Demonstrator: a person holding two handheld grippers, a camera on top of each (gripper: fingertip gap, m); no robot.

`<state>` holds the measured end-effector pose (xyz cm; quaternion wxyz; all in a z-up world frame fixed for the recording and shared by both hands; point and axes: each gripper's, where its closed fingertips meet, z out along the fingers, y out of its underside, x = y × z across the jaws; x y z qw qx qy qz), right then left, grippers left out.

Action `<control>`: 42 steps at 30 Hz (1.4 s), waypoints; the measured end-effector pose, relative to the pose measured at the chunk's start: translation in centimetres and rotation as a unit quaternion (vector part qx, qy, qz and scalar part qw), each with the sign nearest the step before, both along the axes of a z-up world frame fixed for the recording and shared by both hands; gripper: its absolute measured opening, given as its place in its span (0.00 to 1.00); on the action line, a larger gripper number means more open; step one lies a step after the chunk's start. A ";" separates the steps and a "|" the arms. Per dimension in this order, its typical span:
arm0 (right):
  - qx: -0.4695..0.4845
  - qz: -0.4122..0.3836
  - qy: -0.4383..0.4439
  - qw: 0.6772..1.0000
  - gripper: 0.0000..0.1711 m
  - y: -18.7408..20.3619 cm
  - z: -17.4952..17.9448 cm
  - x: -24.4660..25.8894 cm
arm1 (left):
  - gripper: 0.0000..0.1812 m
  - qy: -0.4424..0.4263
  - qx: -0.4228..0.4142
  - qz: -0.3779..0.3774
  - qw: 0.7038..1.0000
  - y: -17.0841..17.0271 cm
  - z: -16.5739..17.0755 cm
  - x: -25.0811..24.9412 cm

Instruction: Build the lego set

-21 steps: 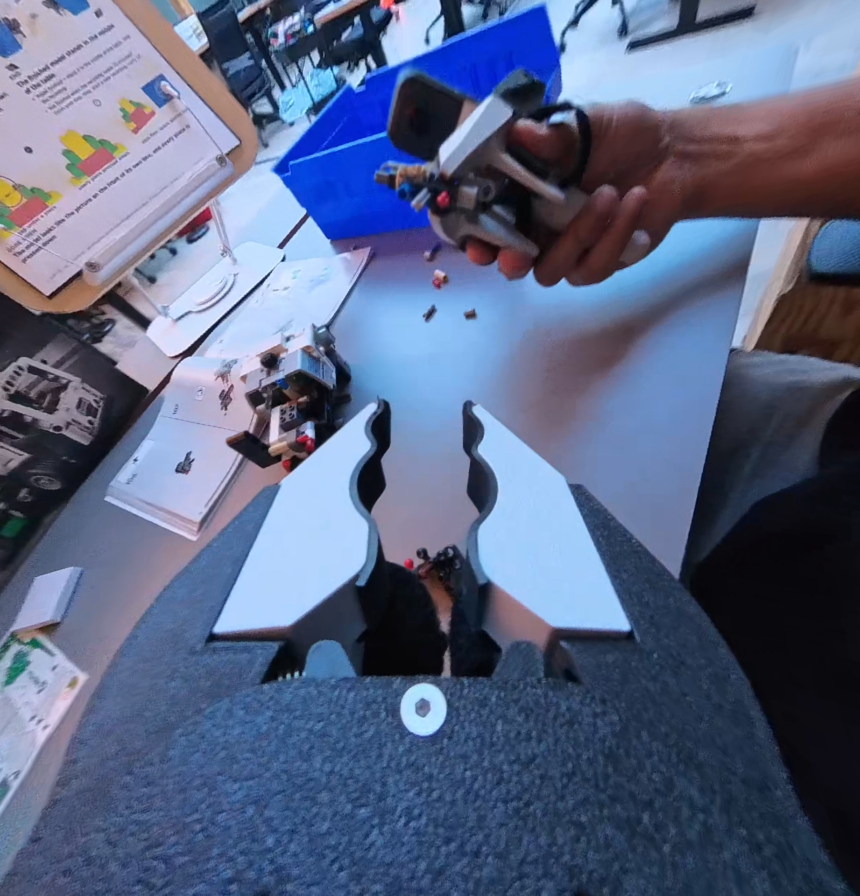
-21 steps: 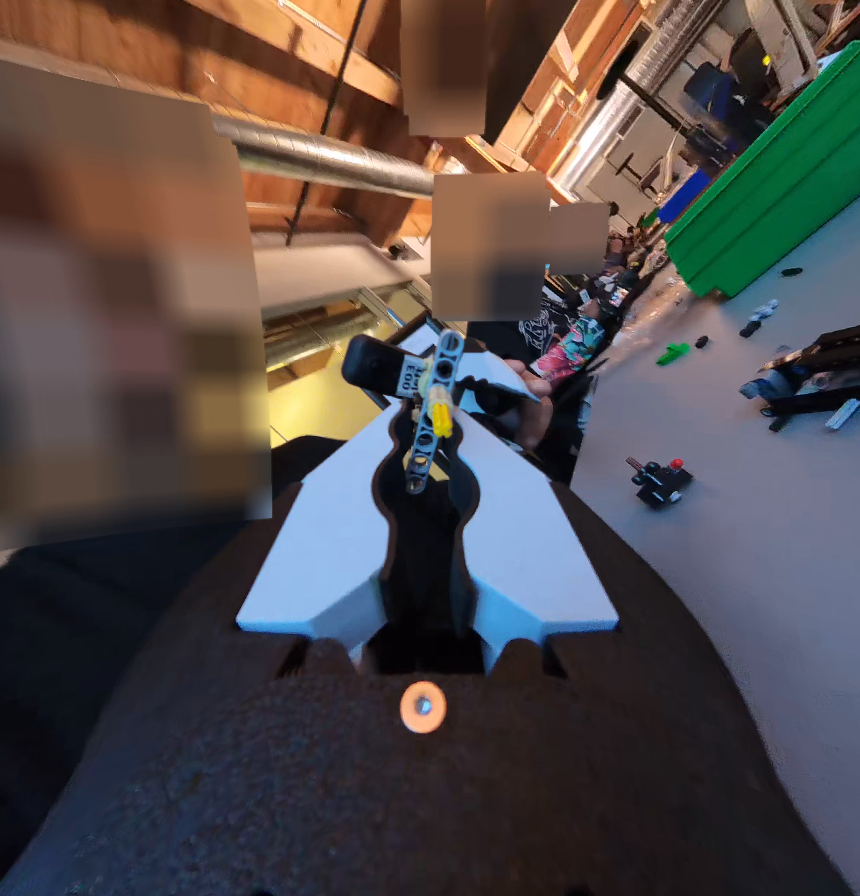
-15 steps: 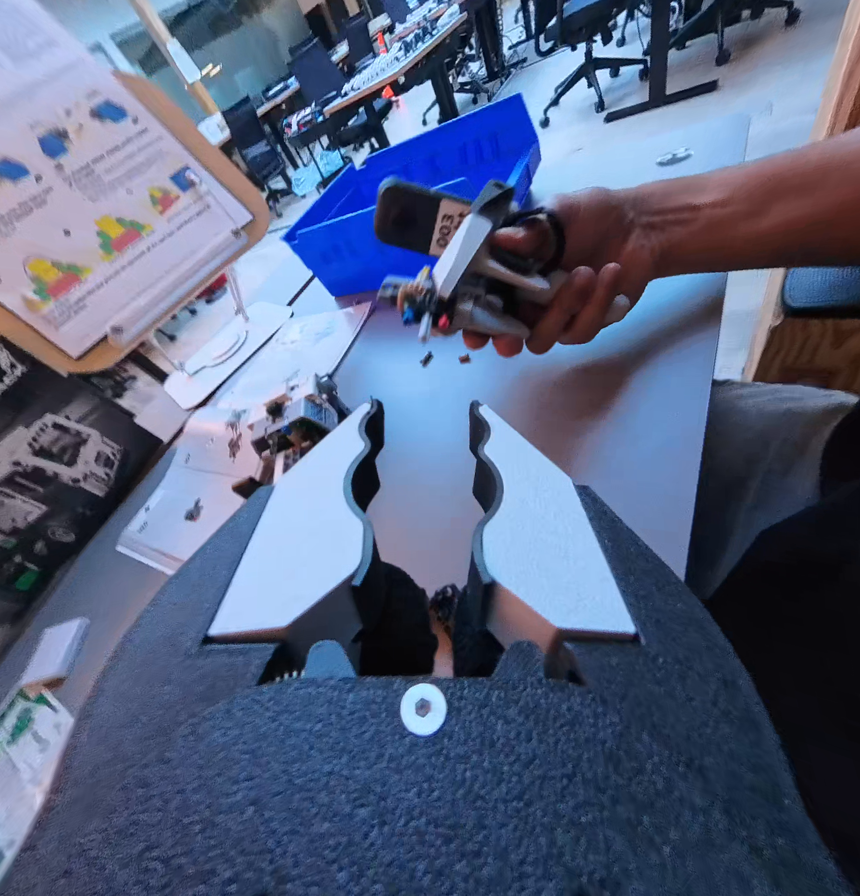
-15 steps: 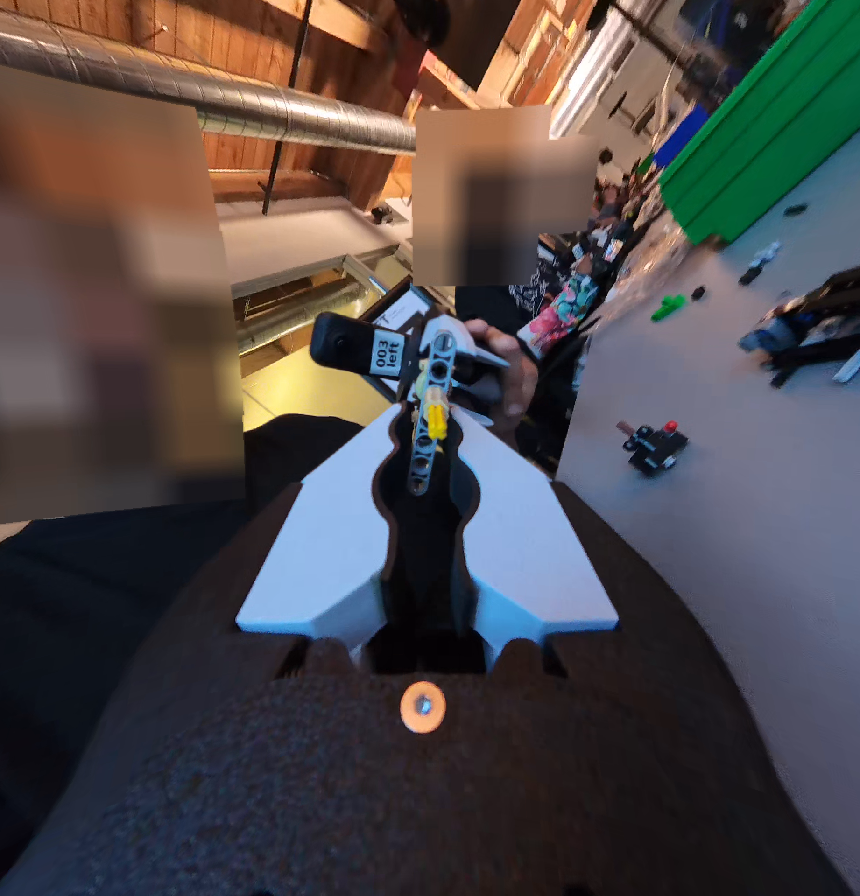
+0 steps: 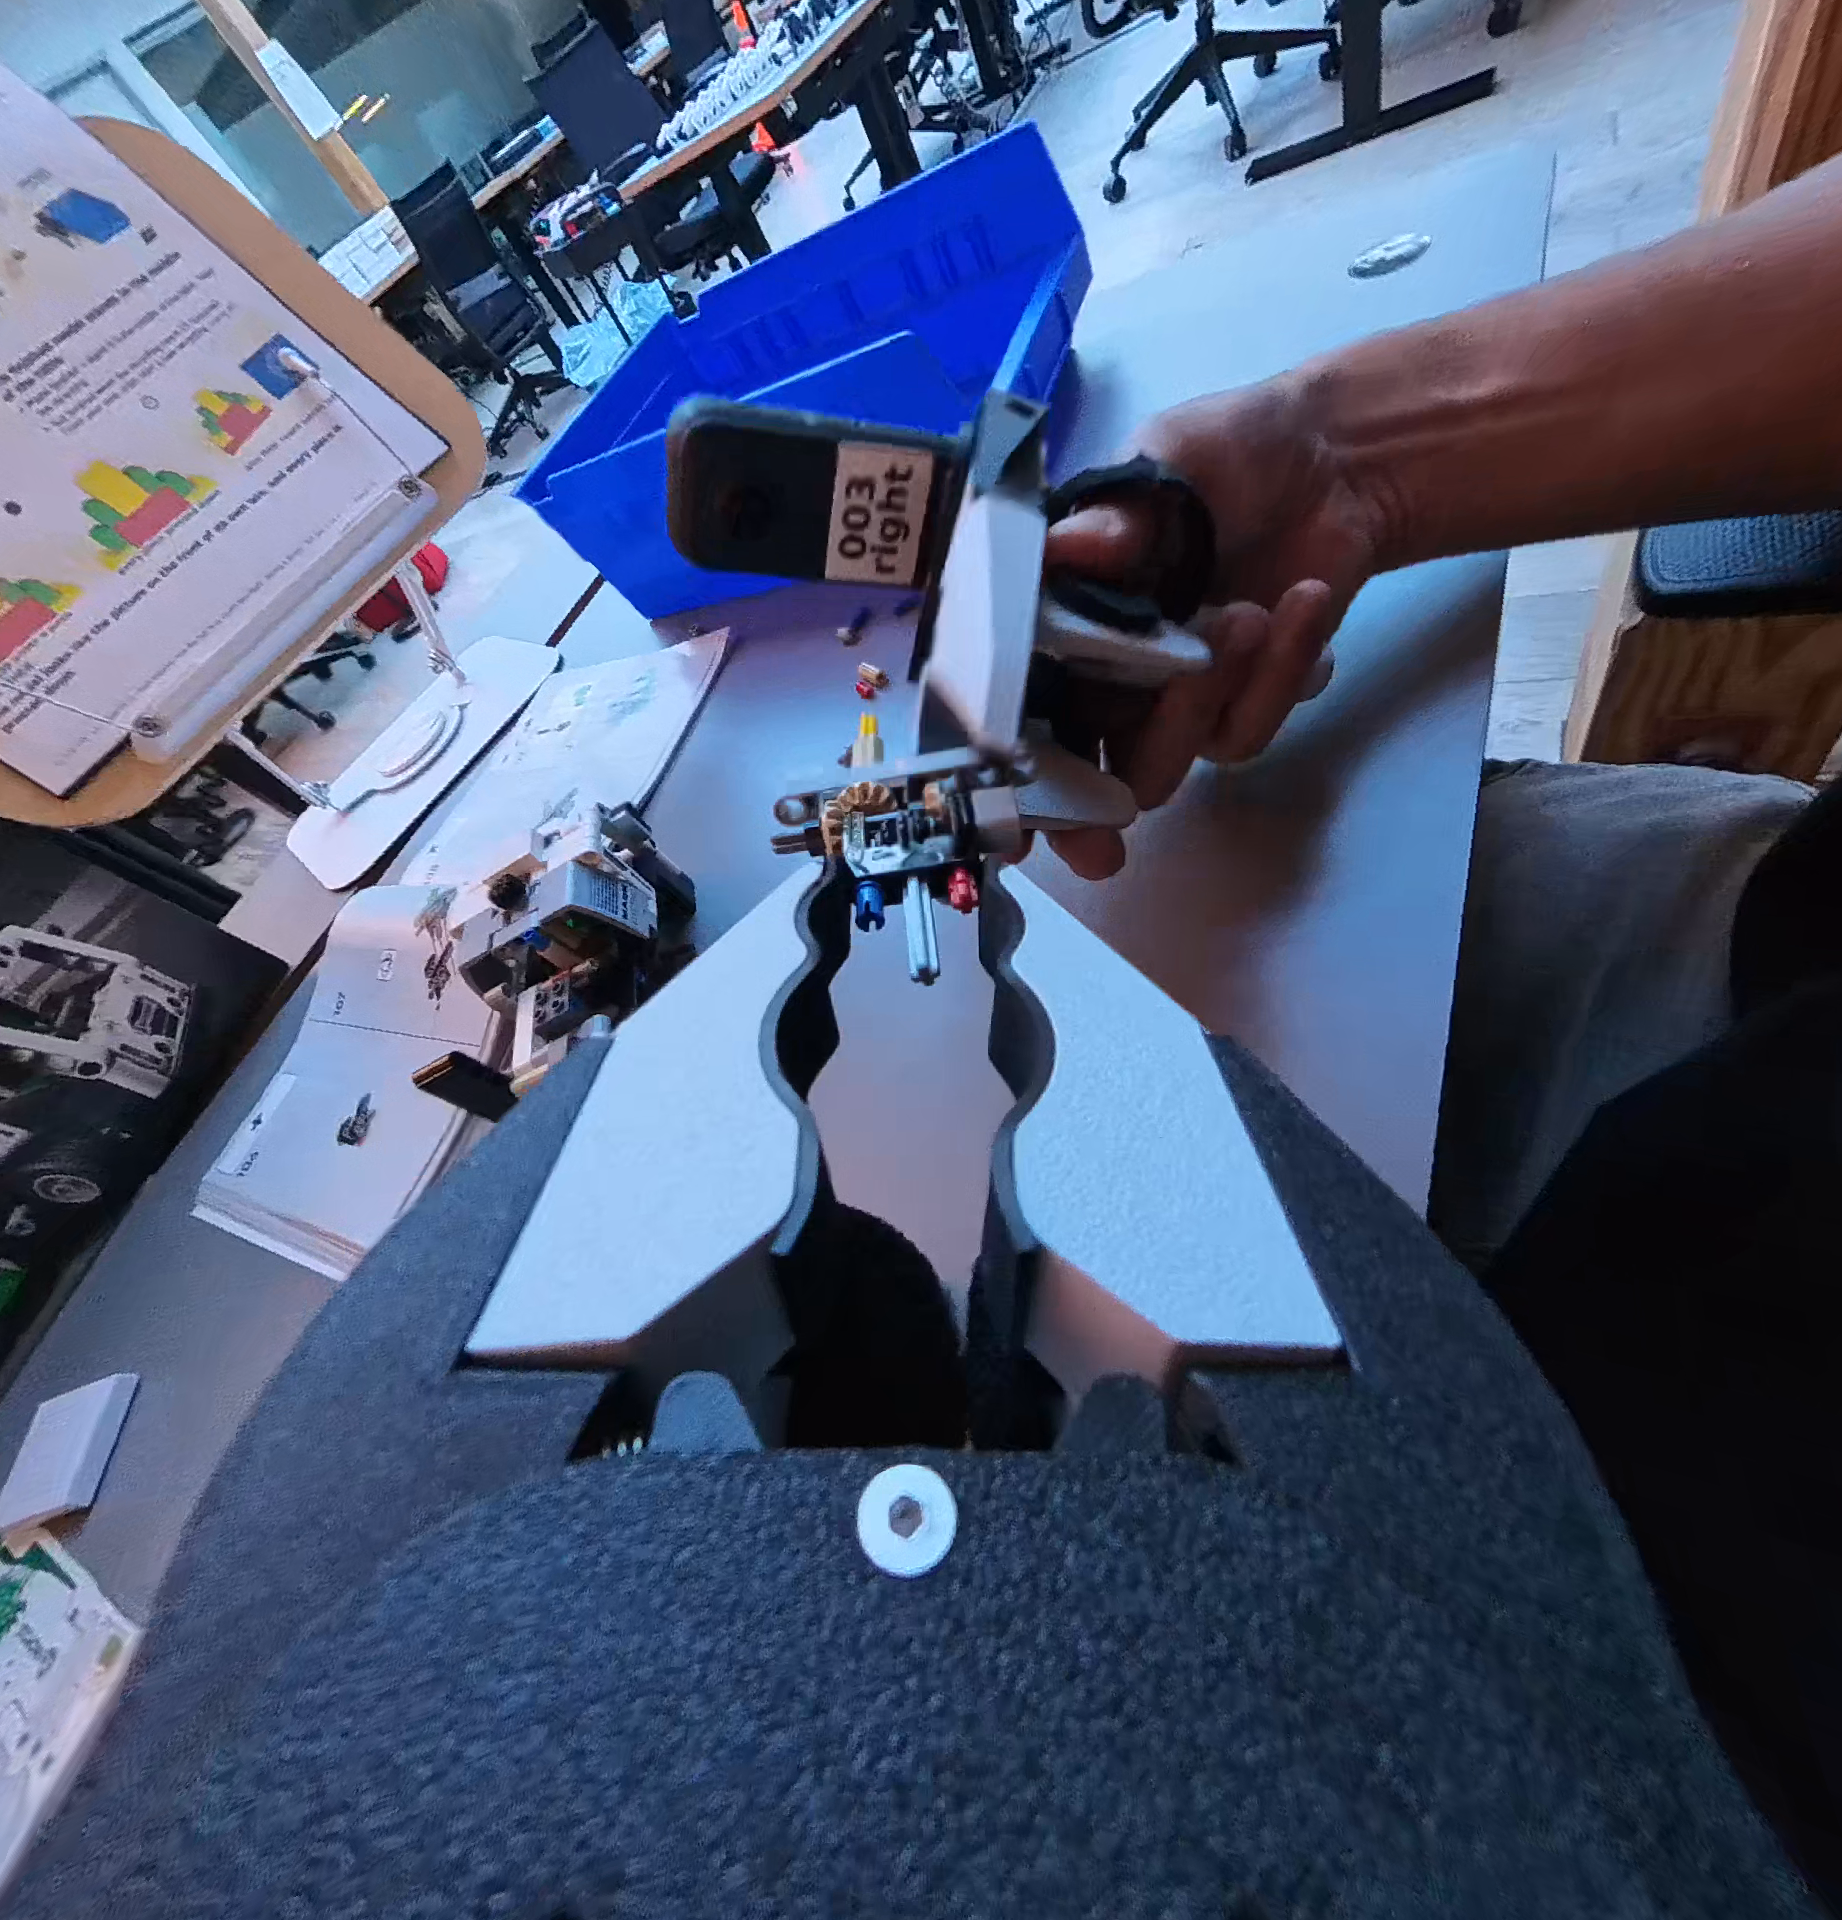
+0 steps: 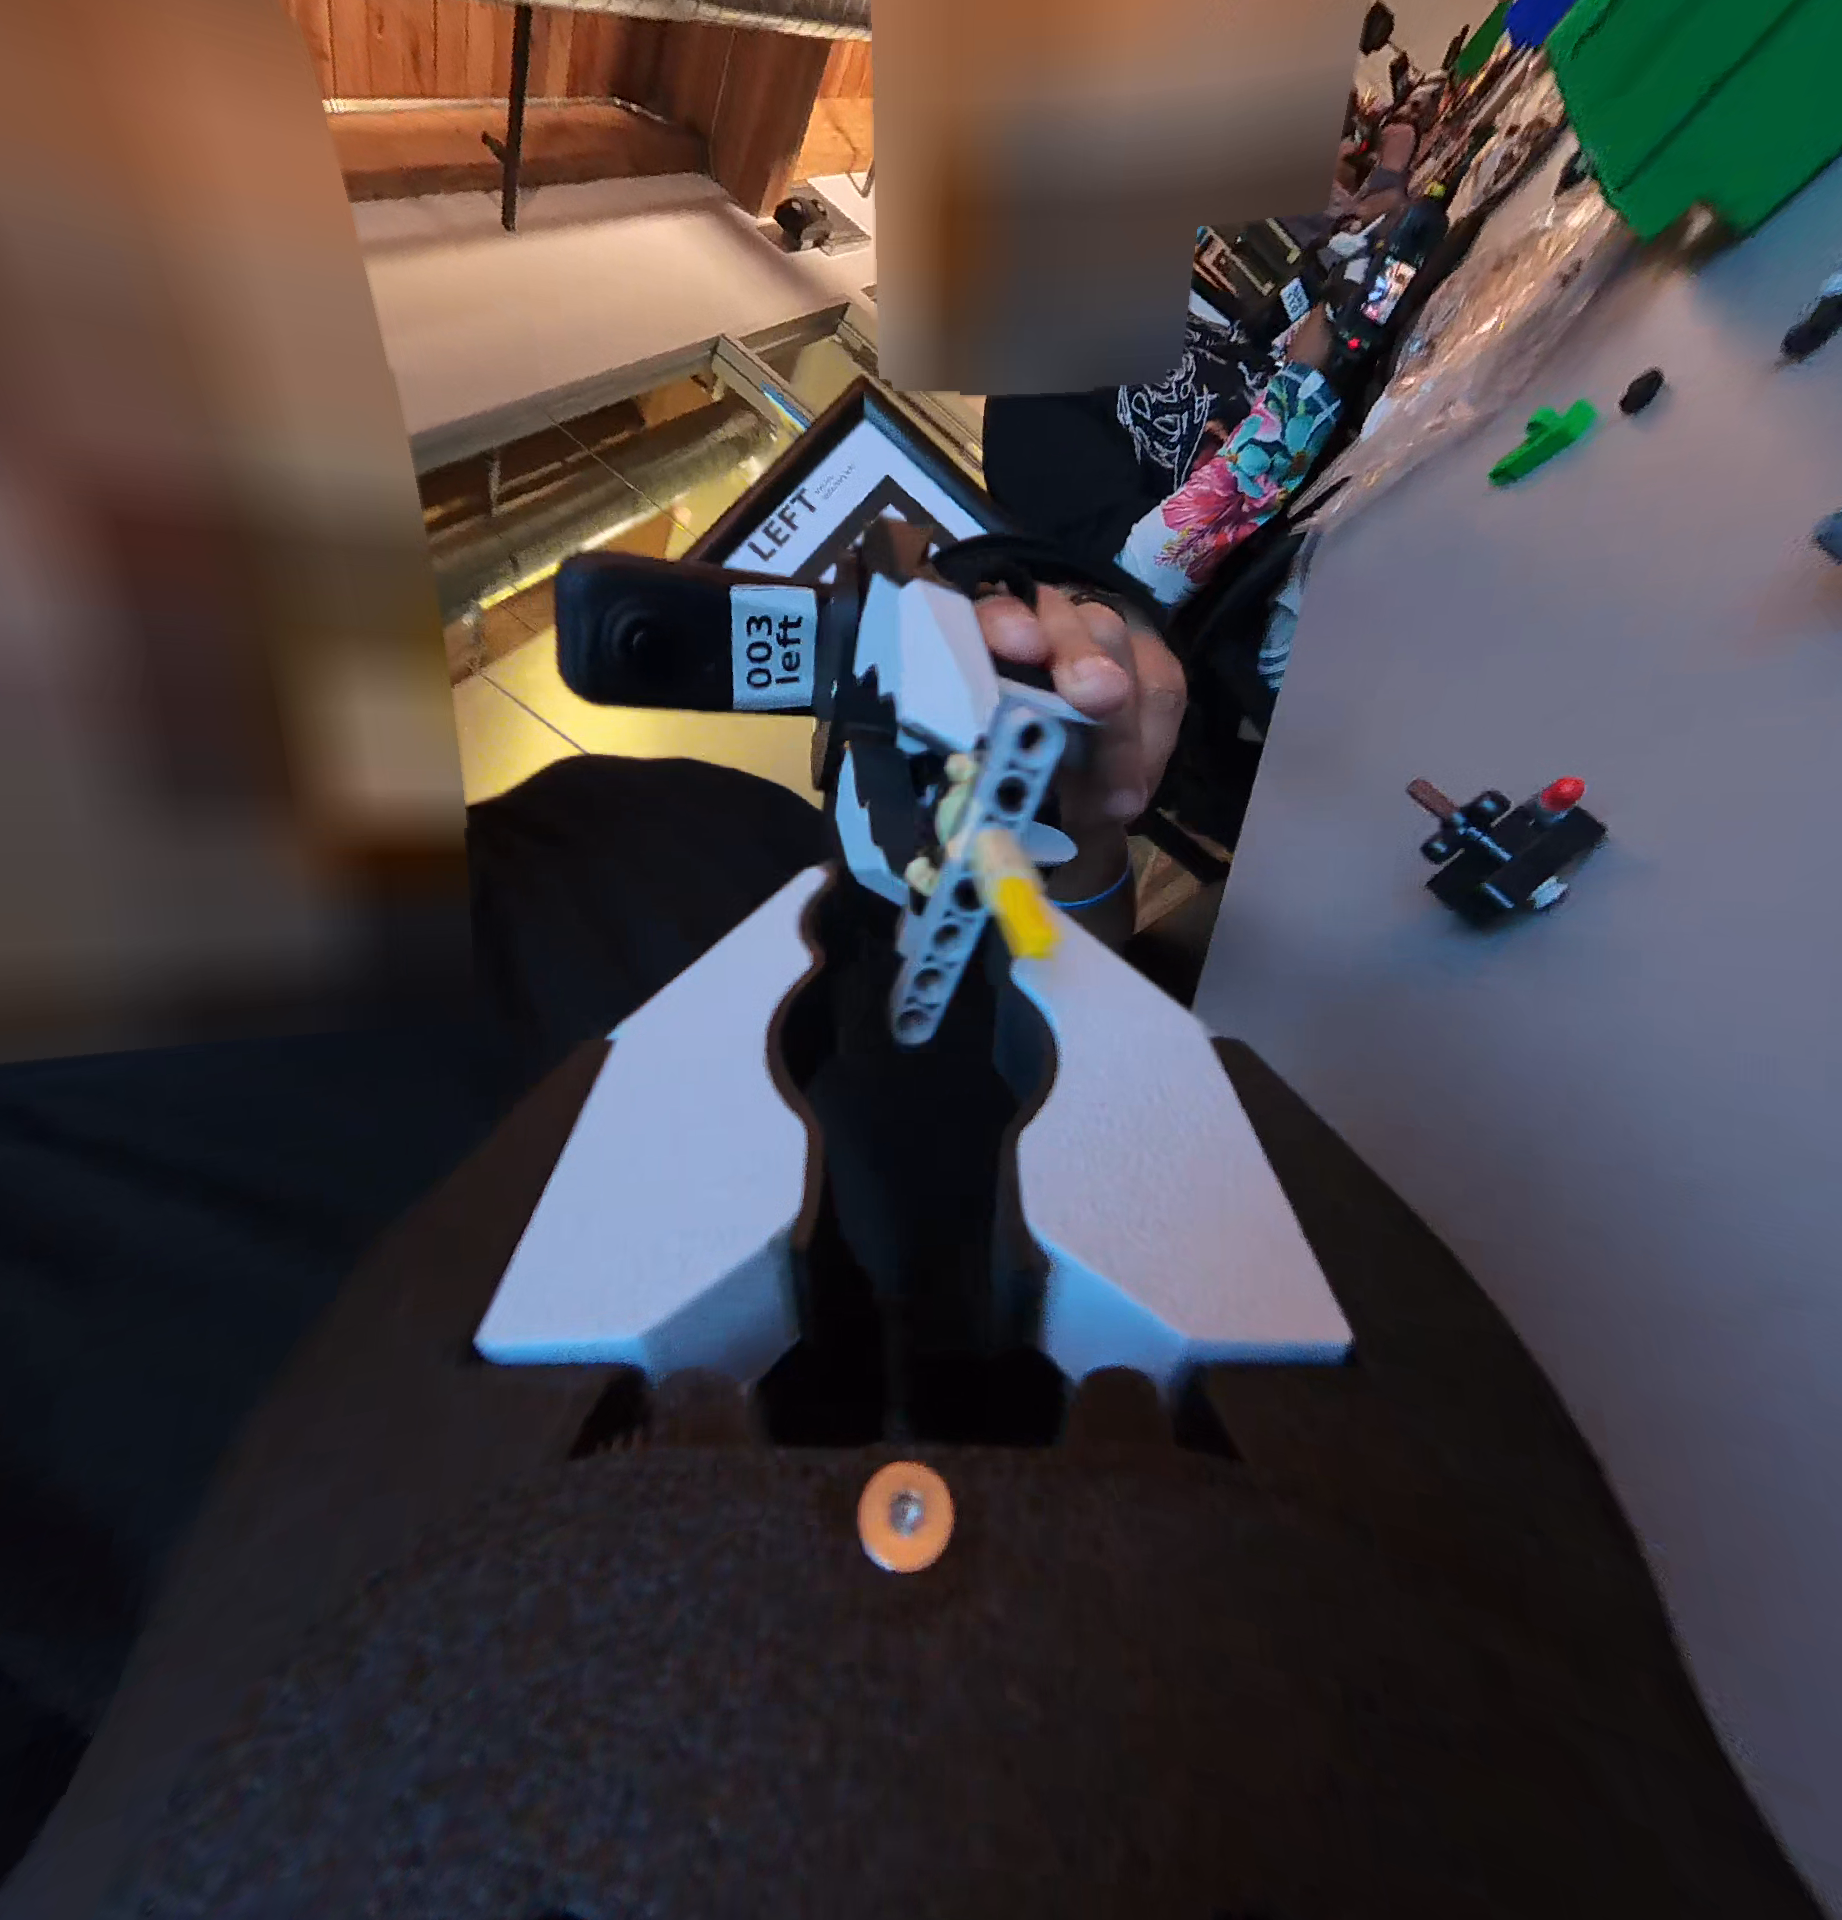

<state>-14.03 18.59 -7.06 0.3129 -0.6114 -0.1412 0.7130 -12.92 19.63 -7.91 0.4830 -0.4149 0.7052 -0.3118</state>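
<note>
My right gripper [image 6: 932, 914] is shut on a small lego assembly [image 6: 974, 862], a grey holed beam with a yellow pin. In the left wrist view this assembly [image 5: 886, 831] shows a tan gear, a blue pin, a red pin and a grey axle hanging down. It is held in the air right at the tips of my left gripper [image 5: 912, 904], which is open, with the pins and axle between its fingertips. The left gripper also shows in the right wrist view [image 6: 896, 727], just behind the beam. A partly built grey model [image 5: 564, 925] lies on an open instruction booklet [image 5: 377, 1091].
A blue bin [image 5: 844, 384] stands at the back of the grey table, with loose small pieces [image 5: 867, 675] in front of it. An instruction board on a stand [image 5: 169, 468] is at the left. A small black assembly [image 6: 1509, 852], a green piece [image 6: 1540, 442] and a green bin [image 6: 1727, 104] show in the right wrist view. Both grippers' tips are close together, under 4 cm apart. The partly built grey model [image 5: 564, 925] is about 20 cm from both grippers' fingertips.
The right gripper has come down and nearer with the assembly, from high over the table to the tips of the left gripper. The left gripper has stayed open.
</note>
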 end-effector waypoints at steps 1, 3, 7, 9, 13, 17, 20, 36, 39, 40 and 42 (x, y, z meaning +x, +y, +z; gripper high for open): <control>0.014 -0.006 -0.015 1.000 0.20 -0.1 0.0 0.1 | 0.12 0.000 -0.010 0.003 1.000 0.2 0.1 0.0; 0.058 -0.036 -0.079 0.995 0.23 -0.1 -0.8 0.4 | 0.12 -0.010 -0.046 0.006 0.999 0.6 0.5 0.0; 0.184 -0.125 -0.287 0.932 0.28 1.0 -4.0 2.5 | 0.12 -0.030 -0.171 0.011 0.985 1.8 1.6 -0.2; 0.269 -0.190 -0.366 0.870 0.29 2.2 -4.1 3.5 | 0.12 -0.044 -0.242 0.014 0.969 2.3 2.3 -0.1; 0.351 -0.323 -0.399 0.783 0.36 3.6 -1.7 2.6 | 0.12 -0.068 -0.362 0.011 0.930 2.6 3.8 0.6; 0.387 -0.435 -0.347 0.735 0.34 4.4 2.0 2.0 | 0.12 -0.088 -0.448 -0.001 0.889 2.3 5.0 1.5; 0.430 -0.499 -0.340 0.671 0.24 3.7 4.5 3.4 | 0.12 -0.073 -0.468 -0.010 0.881 1.6 4.8 1.8; 0.621 -0.275 -0.466 0.567 0.14 -0.4 3.2 0.5 | 0.12 0.212 -0.503 -0.106 0.831 -2.2 3.1 -1.8; 0.620 -0.254 -0.472 0.573 0.16 -0.7 3.3 0.4 | 0.12 0.224 -0.475 -0.101 0.845 -2.1 3.1 -1.8; 0.616 -0.251 -0.464 0.585 0.16 -0.9 3.3 0.3 | 0.12 0.225 -0.467 -0.104 0.849 -2.1 3.2 -1.8; 0.617 -0.244 -0.456 0.593 0.16 -1.1 3.4 0.1 | 0.12 0.230 -0.457 -0.111 0.852 -2.3 3.3 -1.8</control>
